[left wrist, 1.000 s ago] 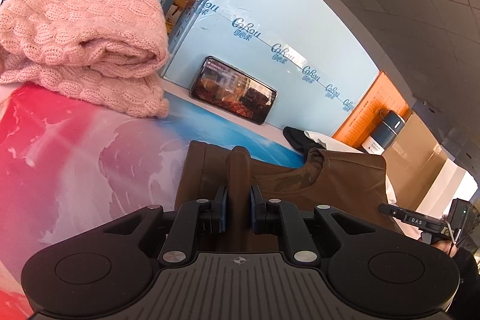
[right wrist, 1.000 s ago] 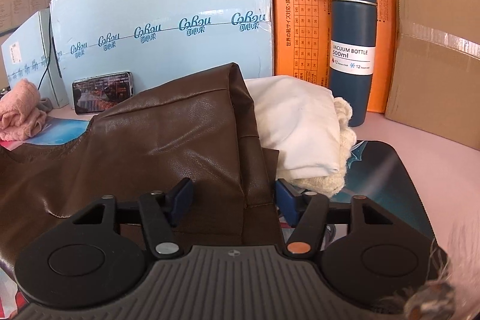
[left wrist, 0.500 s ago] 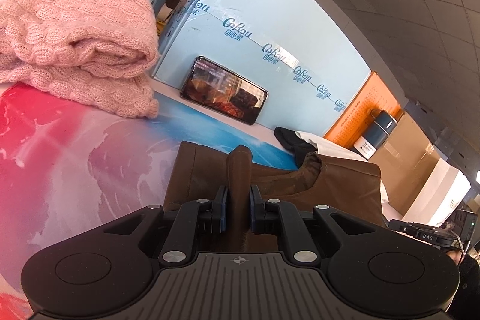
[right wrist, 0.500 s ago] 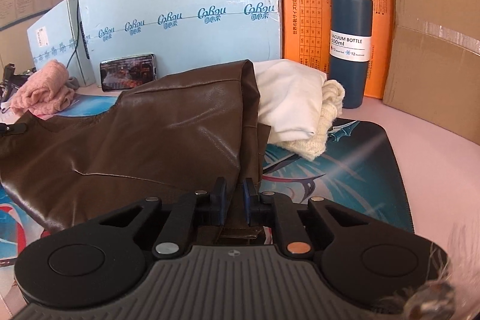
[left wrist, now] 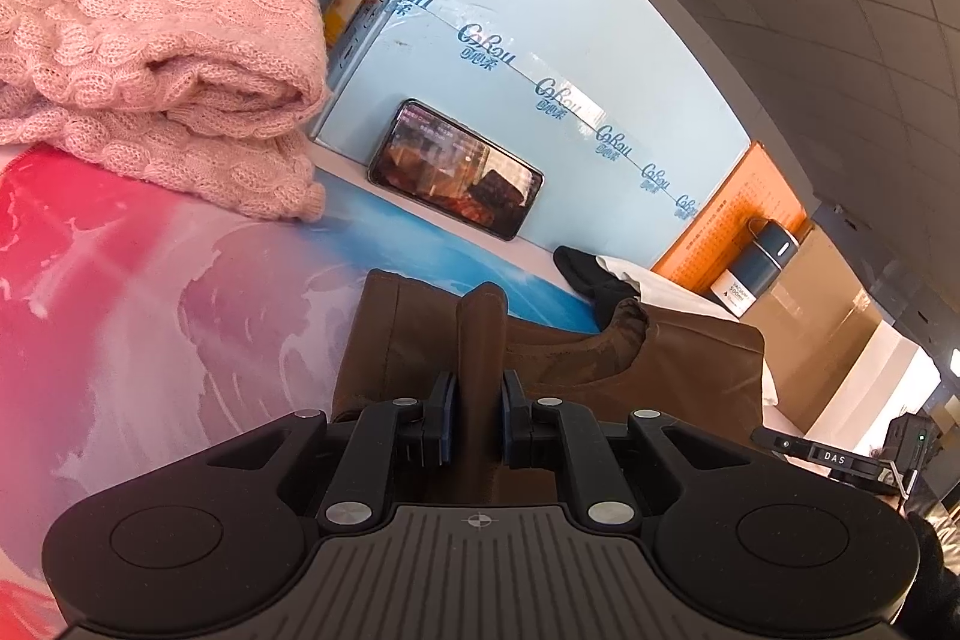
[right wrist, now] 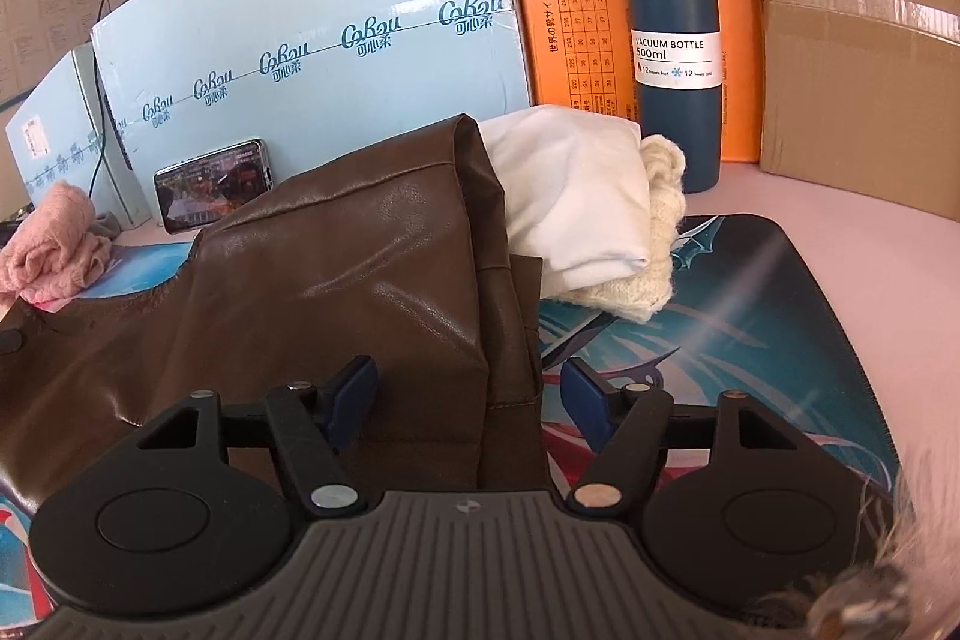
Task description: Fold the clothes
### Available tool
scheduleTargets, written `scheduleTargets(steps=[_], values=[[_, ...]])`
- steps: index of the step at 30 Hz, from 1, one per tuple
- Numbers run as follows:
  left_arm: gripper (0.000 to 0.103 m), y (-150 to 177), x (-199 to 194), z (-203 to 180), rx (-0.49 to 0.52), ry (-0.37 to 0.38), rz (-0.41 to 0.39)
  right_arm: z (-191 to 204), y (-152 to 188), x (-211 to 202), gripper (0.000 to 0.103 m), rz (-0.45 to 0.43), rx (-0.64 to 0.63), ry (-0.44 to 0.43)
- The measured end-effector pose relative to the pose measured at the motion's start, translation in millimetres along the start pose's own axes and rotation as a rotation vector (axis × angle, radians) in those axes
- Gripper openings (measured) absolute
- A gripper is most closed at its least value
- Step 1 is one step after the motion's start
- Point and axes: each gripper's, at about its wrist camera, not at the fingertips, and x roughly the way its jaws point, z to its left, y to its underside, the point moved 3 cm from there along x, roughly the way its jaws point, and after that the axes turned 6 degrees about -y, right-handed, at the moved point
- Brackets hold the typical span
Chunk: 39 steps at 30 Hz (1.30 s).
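Observation:
A brown leather garment [right wrist: 336, 280] lies across the printed mat [right wrist: 750, 340]. My left gripper [left wrist: 477, 415] is shut on a pinched fold of the brown garment [left wrist: 480, 340] at its left end. My right gripper [right wrist: 471, 394] is open, its blue pads on either side of the garment's right edge. That edge lies between the jaws, not clamped.
A folded pink knit sweater [left wrist: 150, 64] sits at the left. A white and cream pile of clothes [right wrist: 588, 208] lies behind the brown garment. A phone [left wrist: 456, 169] leans on light blue boxes [right wrist: 312, 40]. A blue vacuum bottle [right wrist: 672, 34], an orange box and a cardboard box stand at the back right.
My right gripper was shut on the garment's edge half a second ago and has opened. My left gripper keeps its hold with little movement.

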Motion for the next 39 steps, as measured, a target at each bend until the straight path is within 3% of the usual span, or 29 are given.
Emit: scheduleTargets(steps=[2,5,6,8,13,14,16,17,18,21,26,34,35,37,39], values=[[0.013,0.5,0.7,-1.4,0.006,0.007,0.003,2.6,0.6,-0.3,0.047,0.002,-0.004,0.005],[0.011,1.0,-0.5,-4.8,0.023,0.018,-0.004,6.4,1.6,-10.3,0.017,-0.003,-0.032,0.043],[0.009,0.9,-1.1,-7.0,0.033,0.021,-0.008,6.5,2.6,-15.3,0.013,-0.006,-0.035,0.046],[0.007,-0.2,-2.1,-11.8,0.053,0.021,-0.019,6.4,5.4,-25.0,0.009,-0.006,-0.039,0.047],[0.006,-13.9,3.0,-19.5,0.083,-0.008,-0.033,2.0,15.5,-43.3,0.009,0.007,-0.023,-0.007],[0.006,-16.8,5.6,-19.0,0.082,-0.023,-0.031,0.2,15.0,-46.2,0.011,-0.014,-0.012,-0.016],[0.006,-20.6,10.3,-16.9,0.077,-0.045,-0.025,-2.5,8.7,-48.0,0.035,-0.072,0.025,-0.027],[0.006,-19.0,12.1,-14.1,0.068,-0.041,-0.019,-2.7,3.4,-46.3,0.056,-0.1,0.041,-0.026],[0.007,-17.3,13.4,-11.4,0.058,-0.04,-0.014,-1.4,-1.9,-43.5,0.062,-0.125,0.04,-0.028],[0.007,-15.2,13.9,-4.6,0.024,-0.032,-0.009,6.7,-17.9,-23.3,0.066,-0.14,-0.016,-0.03],[0.007,-15.0,15.3,-1.9,0.006,-0.02,-0.002,16.8,-29.5,15.5,0.077,-0.07,-0.17,0.057],[0.007,-14.2,18.2,0.8,-0.015,-0.006,0.012,13.8,-35.3,41.4,0.079,-0.038,-0.165,0.002],[0.007,-14.1,18.5,1.1,-0.018,-0.005,0.014,14.6,-36.4,42.3,0.076,-0.039,-0.167,0.005],[0.007,-14.0,18.2,0.7,-0.016,0.001,0.012,17.4,-36.4,40.4,0.06,-0.048,-0.181,0.021],[0.007,-13.8,17.4,-0.6,-0.01,0.009,0.007,19.4,-36.0,34.5,0.03,-0.061,-0.19,0.041]])
